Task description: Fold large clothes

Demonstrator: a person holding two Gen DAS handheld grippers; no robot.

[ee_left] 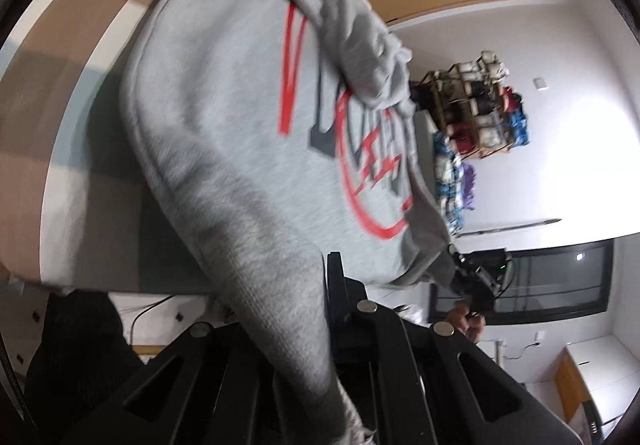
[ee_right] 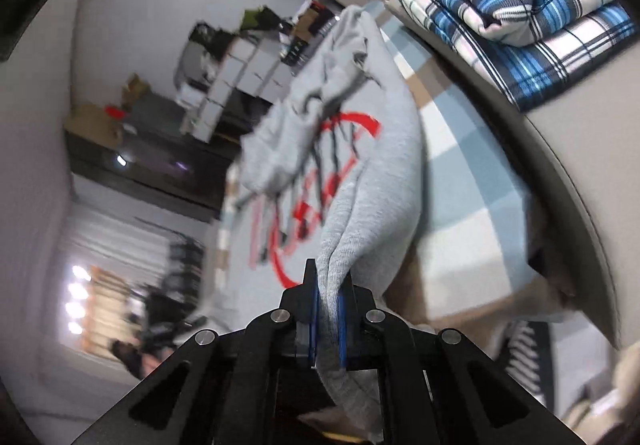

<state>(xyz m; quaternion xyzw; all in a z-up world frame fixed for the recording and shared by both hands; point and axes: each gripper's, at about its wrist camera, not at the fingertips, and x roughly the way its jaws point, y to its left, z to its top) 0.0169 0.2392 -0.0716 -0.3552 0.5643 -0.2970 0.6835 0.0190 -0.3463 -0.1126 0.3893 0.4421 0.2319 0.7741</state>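
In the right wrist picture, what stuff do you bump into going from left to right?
Bright lights → white drawers → grey sweatshirt with red print, pinched in the right gripper → checked bed cover → folded blue plaid blanket.

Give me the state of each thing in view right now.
Grey sweatshirt: lifted, hanging between both grippers, sleeve bunched over the red print.
Left gripper: shut on the sweatshirt's edge.
Right gripper: shut on a gathered fold of the sweatshirt.
Plaid bedding: folded, stacked.
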